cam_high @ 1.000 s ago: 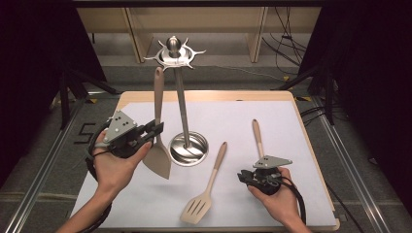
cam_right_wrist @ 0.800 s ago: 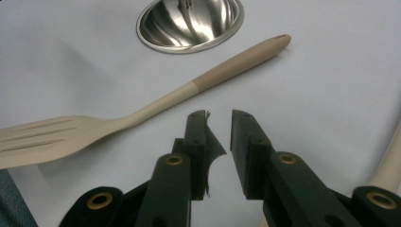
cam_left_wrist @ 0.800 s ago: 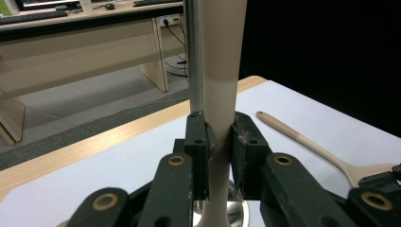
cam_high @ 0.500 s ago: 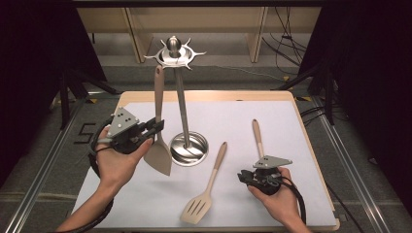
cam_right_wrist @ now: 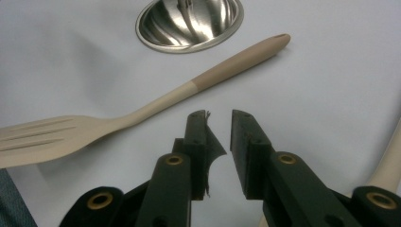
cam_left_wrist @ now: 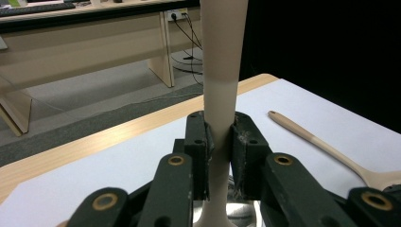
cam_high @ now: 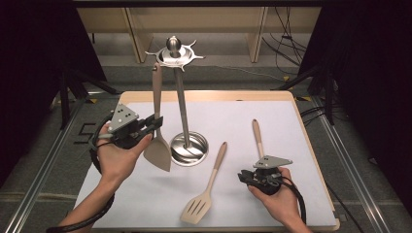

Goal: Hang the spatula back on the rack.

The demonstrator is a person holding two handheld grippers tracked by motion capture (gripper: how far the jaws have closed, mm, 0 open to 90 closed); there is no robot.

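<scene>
A: What stands at the centre of the bench?
B: A polished steel utensil stand (cam_high: 180,97), with an upright rod rising from a round dished base (cam_high: 189,149) to a crown of hooks (cam_high: 174,54) under a ball knob. The dish of the base holds nothing but the foot of the rod.

A: And the item in hand?
B: A beige solid turner with a long two-tone handle (cam_high: 158,121). It hangs almost upright just left of the rod, its handle tip up at a hook of the crown, its blade low beside the base. Whether the tip is hooked on cannot be told.

A: How does the left tool (cam_high: 154,122) stand?
B: Clenched on the turner's handle; in the left gripper view the pads (cam_left_wrist: 206,142) press on the shaft from both sides.

A: The right tool (cam_high: 242,175)?
B: Released, jaws slightly parted with nothing between them, resting low over the white bench (cam_high: 291,126). A beige slotted turner (cam_high: 208,187) lies just ahead of it, and a beige wooden spoon (cam_high: 257,138) lies just beside it.
</scene>
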